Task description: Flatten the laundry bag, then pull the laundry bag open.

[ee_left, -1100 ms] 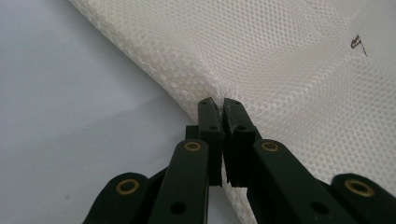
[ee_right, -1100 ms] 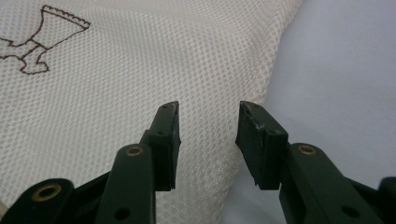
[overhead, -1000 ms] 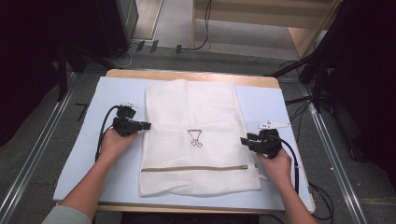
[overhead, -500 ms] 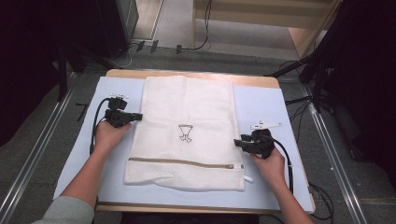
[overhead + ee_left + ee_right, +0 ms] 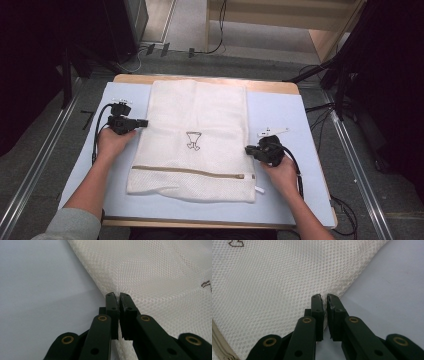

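Dark room all around, cables on the floor at the top of the frame, and a wooden table [image 5: 280,86] with a pale blue mat [image 5: 280,125] taking up the middle of the high view. Lying flat on that mat, dead centre, is a white mesh laundry bag [image 5: 200,145] with a tan zipper [image 5: 187,171] running across its lower part and a little dark logo [image 5: 193,141] in the middle.

Handling-wise I'd guess this thing is super light and totally floppy. Open netting like that won't hold a shape, so it'll sag and fold wherever it isn't supported. Not fragile, not really slippery either, since the mesh gives the jaws something to bite. Best place to grab looks like the side hems, one on each side, so it stays spread out.

That's pretty much what's going on. The left gripper [image 5: 117,295] is pinched closed on the bag's left edge, with mesh bunched up right between the tips. The right gripper [image 5: 323,297] has just been closing and sits clamped on the right edge, only a sliver of gap with fabric in it.

As for contents: the bag looks flat and empty, zipper seems shut, though I can't be sure nothing thin is inside.
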Demonstrator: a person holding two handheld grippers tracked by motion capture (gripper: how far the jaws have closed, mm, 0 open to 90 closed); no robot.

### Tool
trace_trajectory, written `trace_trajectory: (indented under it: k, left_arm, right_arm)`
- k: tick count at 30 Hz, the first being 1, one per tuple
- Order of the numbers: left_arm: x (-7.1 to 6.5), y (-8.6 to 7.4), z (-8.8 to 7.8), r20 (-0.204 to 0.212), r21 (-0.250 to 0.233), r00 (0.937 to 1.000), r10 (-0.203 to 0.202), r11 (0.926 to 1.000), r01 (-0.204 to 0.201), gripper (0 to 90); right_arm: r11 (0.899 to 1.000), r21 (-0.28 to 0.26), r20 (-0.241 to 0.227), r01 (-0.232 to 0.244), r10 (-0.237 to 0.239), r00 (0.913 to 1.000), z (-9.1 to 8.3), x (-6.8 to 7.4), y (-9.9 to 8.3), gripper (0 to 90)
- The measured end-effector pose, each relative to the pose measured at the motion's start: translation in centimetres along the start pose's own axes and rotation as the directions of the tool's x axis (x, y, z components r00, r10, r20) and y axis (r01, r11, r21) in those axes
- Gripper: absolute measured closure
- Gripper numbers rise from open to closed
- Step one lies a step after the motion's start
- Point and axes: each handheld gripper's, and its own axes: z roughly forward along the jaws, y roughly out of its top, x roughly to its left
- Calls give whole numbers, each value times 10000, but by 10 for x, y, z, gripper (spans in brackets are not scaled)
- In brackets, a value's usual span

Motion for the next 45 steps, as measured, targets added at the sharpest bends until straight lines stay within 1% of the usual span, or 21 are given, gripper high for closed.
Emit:
trace_trajectory:
  k: [6, 11, 12, 14, 16, 17, 20, 24, 26, 31, 35, 38, 40, 42, 43, 45]
  left_arm:
    - [3, 0, 0, 17, -72, 10000, -62, 10000, 62, 871]
    - [4, -1, 2, 1, -82, 9999, -131, 9999, 131, 848]
    - [4, -1, 1, 18, -96, 9999, -171, 9998, 172, 831]
    - [4, -1, -2, 132, -152, 9997, -228, 9996, 230, 779]
    - [2, -1, -5, 254, -125, 9992, -313, 9994, 316, 702]
    - [1, -1, -7, 289, -78, 9991, -311, 9995, 313, 667]
    - [-5, -1, -14, 409, -56, 9991, -135, 9999, 137, 591]
    - [-14, -1, -21, 558, -59, 9984, 109, 9999, -106, 542]
    - [-18, -1, -24, 645, -15, 9977, 202, 9998, -201, 523]
    - [-27, -1, -30, 823, -108, 9961, 321, 9995, -313, 506]
    - [-37, -1, -36, 907, -217, 9943, 554, 9983, -536, 502]
    - [-45, -1, -39, 1044, -257, 9920, 710, 9973, -687, 508]
    - [-50, -2, -41, 1174, -227, 9898, 803, 9967, -781, 517]
    - [-54, -2, -42, 1237, -248, 9886, 858, 9962, -834, 521]
    - [-57, -3, -42, 1264, -227, 9877, 917, 9957, -895, 522]
    - [-61, -4, -43, 1318, -222, 9866, 963, 9953, -942, 523]
  right_arm:
    - [9997, -233, 150, -101, 105, 9998, 2, -8, 7, 855]
    - [9996, -214, 184, -172, 176, 9997, 6, -11, 7, 837]
    - [9996, -230, 193, -153, 157, 9997, 6, -11, 7, 824]
    - [9993, -268, 124, -260, 264, 9996, 5, -11, 6, 797]
    - [9988, -329, 53, -357, 359, 9993, 3, -11, 6, 763]
    - [9988, -387, 43, -310, 312, 9995, 1, -12, 5, 740]
    - [9978, -585, 21, -306, 308, 9995, -4, -12, 5, 702]
    - [9968, -730, -20, -339, 338, 9994, -10, -11, 4, 667]
    - [9957, -856, -94, -347, 341, 9994, -13, -10, 4, 666]
    - [9944, -940, -249, -482, 461, 9986, -20, -8, 5, 661]
    - [9950, -921, -294, -384, 358, 9989, -25, -4, 4, 660]
    - [9951, -878, -485, -459, 417, 9980, -32, 0, 4, 658]
    - [9941, -994, -619, -425, 365, 9974, -38, 4, 5, 658]
    - [9938, -1007, -683, -470, 403, 9969, -42, 8, 4, 659]
    - [9937, -1012, -792, -480, 400, 9961, -44, 10, 3, 659]
    - [9946, -991, -849, -316, 232, 9961, -46, 15, 0, 659]
